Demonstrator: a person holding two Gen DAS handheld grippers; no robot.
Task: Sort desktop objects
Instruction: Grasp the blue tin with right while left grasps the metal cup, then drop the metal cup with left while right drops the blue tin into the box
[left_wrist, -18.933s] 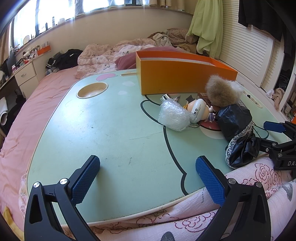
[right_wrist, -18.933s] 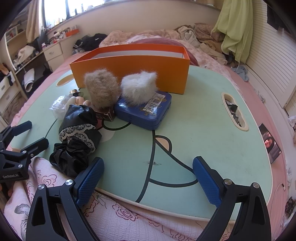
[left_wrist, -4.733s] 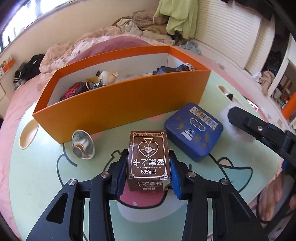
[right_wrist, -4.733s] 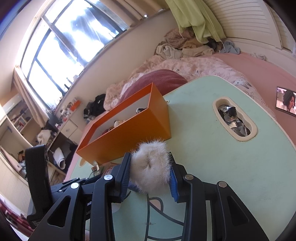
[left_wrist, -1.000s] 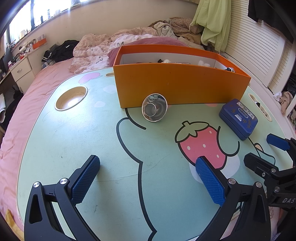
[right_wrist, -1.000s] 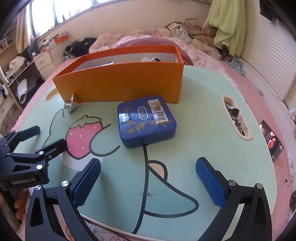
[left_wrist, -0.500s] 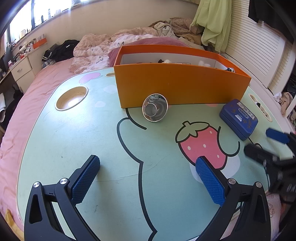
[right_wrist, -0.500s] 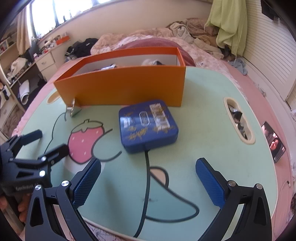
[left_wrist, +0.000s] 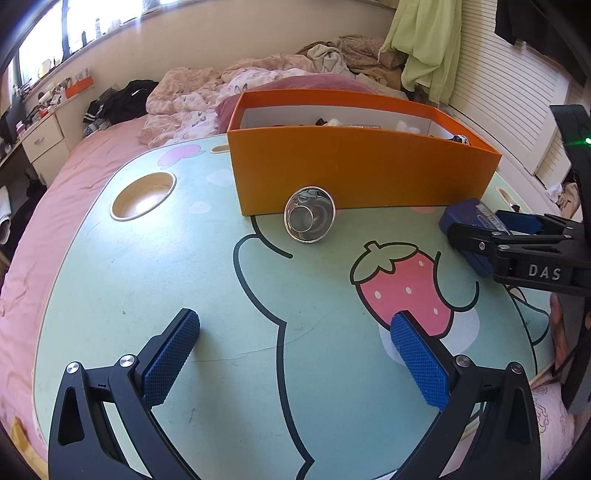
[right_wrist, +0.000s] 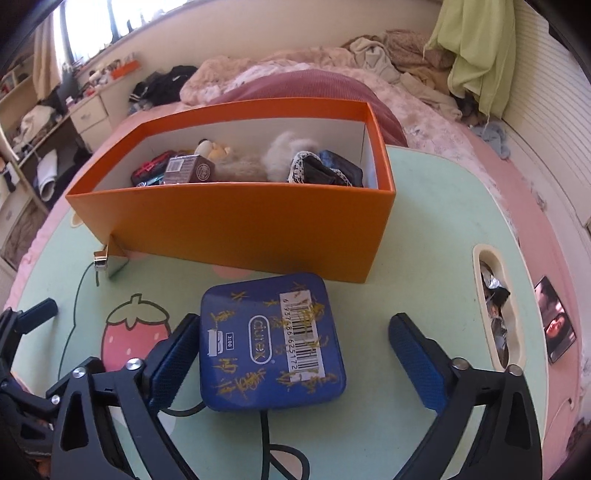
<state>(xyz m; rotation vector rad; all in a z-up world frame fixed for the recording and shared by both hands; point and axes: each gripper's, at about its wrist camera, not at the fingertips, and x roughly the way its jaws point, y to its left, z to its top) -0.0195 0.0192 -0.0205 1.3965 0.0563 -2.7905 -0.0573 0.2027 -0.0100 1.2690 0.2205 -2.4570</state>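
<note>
Flat blue square metal tin (right_wrist: 271, 341) lies on the mint tabletop (right_wrist: 424, 266) toward its near edge, just before the orange cardboard box (right_wrist: 236, 218). Right tool (right_wrist: 290, 354) has just been closing, jaws straddling the tin, right pad apart, not yet clamped. Likely rigid, light, slick: grip opposite side walls. Left tool (left_wrist: 295, 354) released, empty.

Matt orange cardboard box (right_wrist: 236, 218) with white paper lining; glossy blue tin (right_wrist: 271, 343) with gold print and a paper barcode label; mirror-polished metal cup (left_wrist: 309, 219); smooth printed mint counter (left_wrist: 184, 258); black plastic fingers (left_wrist: 419, 356) faced with rough blue knurled pads.
</note>
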